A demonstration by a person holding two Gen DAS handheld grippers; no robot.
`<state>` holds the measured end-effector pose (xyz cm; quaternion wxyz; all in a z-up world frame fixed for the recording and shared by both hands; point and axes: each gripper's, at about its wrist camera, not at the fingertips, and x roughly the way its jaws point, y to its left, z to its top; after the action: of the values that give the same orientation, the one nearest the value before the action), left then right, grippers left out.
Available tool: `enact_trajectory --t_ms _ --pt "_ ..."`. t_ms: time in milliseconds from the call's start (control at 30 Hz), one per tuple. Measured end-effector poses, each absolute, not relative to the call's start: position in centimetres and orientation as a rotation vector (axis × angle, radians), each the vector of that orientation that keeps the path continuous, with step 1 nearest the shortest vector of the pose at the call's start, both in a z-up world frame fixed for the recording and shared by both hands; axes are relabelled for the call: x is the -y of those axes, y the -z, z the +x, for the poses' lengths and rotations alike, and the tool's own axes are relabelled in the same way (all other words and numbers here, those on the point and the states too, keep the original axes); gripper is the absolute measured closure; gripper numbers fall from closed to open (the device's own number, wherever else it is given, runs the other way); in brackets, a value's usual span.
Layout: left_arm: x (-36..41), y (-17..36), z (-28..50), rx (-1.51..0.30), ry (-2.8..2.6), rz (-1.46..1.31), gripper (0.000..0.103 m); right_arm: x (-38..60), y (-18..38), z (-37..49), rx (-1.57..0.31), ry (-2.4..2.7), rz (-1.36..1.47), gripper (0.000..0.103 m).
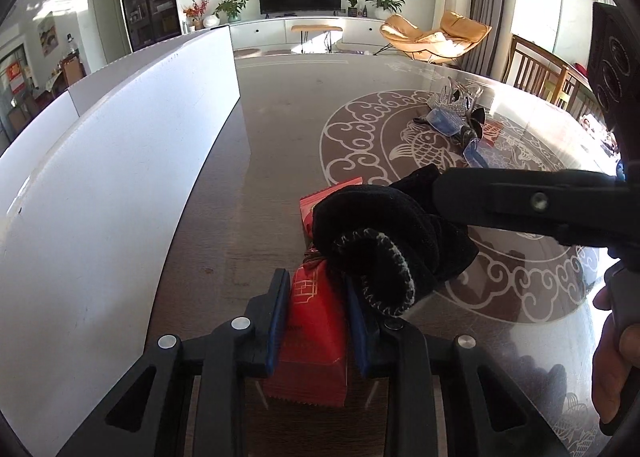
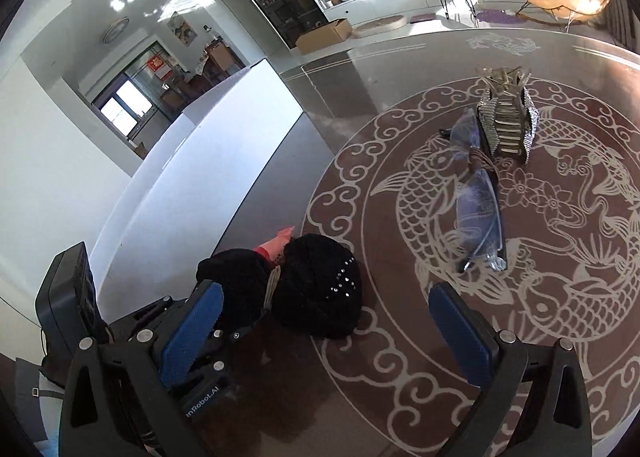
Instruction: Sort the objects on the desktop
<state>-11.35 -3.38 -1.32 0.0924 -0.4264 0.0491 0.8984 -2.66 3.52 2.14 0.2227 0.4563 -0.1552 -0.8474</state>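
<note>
Red foil snack packet (image 1: 310, 341) with a gold square print and a crimped, serrated bottom edge sits clamped between the blue pads of my left tool (image 1: 316, 321); its top end runs forward under a black knitted glove (image 1: 384, 245) with pale whip-stitching round the cuff, which lies just ahead of and to the right of that tool. Packet looks flat, soft, lightly creased; its lower edge appears to rest on the surface (image 1: 280, 129), so I judge it gripped but not yet lifted.

My right tool (image 2: 328, 321) has its jaws standing wide apart with nothing between them. Ahead and left of it sits the black glove bundle with small sequins (image 2: 320, 289), a pinkish-red corner of packaging (image 2: 280, 241) poking out behind. Whether that is the same packet or a second one, I can't tell. In the left view a second red piece shows beyond the glove.

Progress, my read: early. Still loose on the patterned surface further ahead of the right tool: clear rimless glasses (image 2: 478, 213) and a glittery silver holder (image 2: 506, 125) stuffed with sticks. White box wall (image 1: 120, 161) stands left of the left tool, likely the bin; its inside isn't visible, so I can't say what's sorted.
</note>
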Motion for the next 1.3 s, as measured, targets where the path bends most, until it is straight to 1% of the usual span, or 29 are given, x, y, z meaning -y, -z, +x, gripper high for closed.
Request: enact_trajectory --t_ms 33,67,100,133,233,333,367,400,433,467,500,533,600,667,767,800,867,900,967,1033,1100,1133,1167,1200,1300 --pt "3.4 1.3 -11.4 -0.146 -2.668 -1.266 0.075 -2.8 -1.7 -3.4 0.412 2.316 1.282 0.035" --pt "3.4 1.3 -11.4 -0.146 -2.668 -1.266 0.075 -2.3 -1.1 -4.1 0.398 2.275 1.315 0.050" --pt "3.4 1.3 -11.4 -0.145 -2.667 -1.266 0.075 -2.1 -0.9 -4.4 0.387 2.259 1.332 0.069" --pt "3.4 1.3 -11.4 -0.145 -2.668 -1.266 0.075 -2.2 -0.9 -4.4 0.356 2.275 1.338 0.072" --pt "3.4 1.3 -11.3 -0.142 -2.667 -1.266 0.075 -3.6 -1.5 -3.8 0.277 2.361 1.335 0.073" --pt "3.4 1.2 -11.3 -0.140 -2.667 -1.267 0.075 -8.1 -1.7 -2.2 0.342 2.476 1.362 0.073" --pt "3.4 1.2 -11.3 -0.139 -2.667 -1.267 0.075 -9.7 -1.8 -1.4 0.368 2.497 1.363 0.072" --pt "3.4 1.2 -11.3 -0.139 -2.666 -1.267 0.075 -11.1 -1.9 -0.5 0.377 2.508 1.350 0.067" --pt "3.4 1.2 -11.3 -0.139 -2.667 -1.267 0.075 -12.3 -2.2 0.6 0.368 2.519 1.324 0.054" --pt "3.4 1.2 -11.3 -0.141 -2.667 -1.267 0.075 -13.3 -2.4 1.6 0.360 2.522 1.296 0.039" --pt "3.4 1.2 -11.4 -0.145 -2.670 -1.267 0.075 -14.5 -2.6 2.7 0.355 2.529 1.277 0.002" --pt "3.4 1.2 -11.3 -0.150 -2.672 -1.268 0.074 -15.5 -2.9 3.8 0.356 2.551 1.250 0.000" --pt "3.3 1.2 -11.3 -0.164 -2.686 -1.274 0.070 -16.9 -3.1 5.5 0.358 2.568 1.230 0.000" --pt "3.6 1.2 -11.4 -0.158 -2.714 -1.292 0.055 -17.4 -3.1 6.8 0.324 2.577 1.247 0.000" --pt "4.1 1.3 -11.6 -0.118 -2.709 -1.299 0.051 -16.3 -2.5 7.8 0.189 2.551 1.279 0.000" --pt "4.0 1.3 -11.5 -0.127 -2.711 -1.301 0.050 -15.9 -2.1 8.0 0.128 2.535 1.287 0.000" --pt "3.8 1.4 -11.6 -0.149 -2.728 -1.309 0.044 -14.6 -1.5 8.6 0.016 2.508 1.297 0.000" --pt "3.8 1.4 -11.6 -0.151 -2.732 -1.311 0.043 -13.8 -1.3 8.4 -0.027 2.501 1.299 0.000" --pt "4.1 1.5 -11.5 -0.140 -2.733 -1.316 0.041 -13.2 -0.7 8.2 -0.082 2.498 1.304 0.000" --pt "4.3 1.5 -11.5 -0.113 -2.723 -1.318 0.040 -12.6 -0.3 7.5 -0.088 2.498 1.313 0.000" --pt "4.1 1.6 -11.5 -0.125 -2.701 -1.328 0.027 -12.1 -0.1 6.9 -0.126 2.526 1.306 0.000" --pt "3.9 1.7 -11.7 -0.138 -2.683 -1.341 0.013 -11.8 0.0 6.6 -0.154 2.537 1.306 0.000" --pt "3.7 1.8 -11.8 -0.147 -2.662 -1.350 0.008 -11.5 0.1 6.3 -0.187 2.547 1.307 0.000" --pt "3.5 1.7 -11.9 -0.150 -2.649 -1.352 0.006 -11.2 0.1 6.2 -0.214 2.549 1.309 0.000" --pt "3.4 1.8 -11.9 -0.158 -2.630 -1.358 0.001 -11.0 0.1 6.1 -0.216 2.545 1.309 0.000"
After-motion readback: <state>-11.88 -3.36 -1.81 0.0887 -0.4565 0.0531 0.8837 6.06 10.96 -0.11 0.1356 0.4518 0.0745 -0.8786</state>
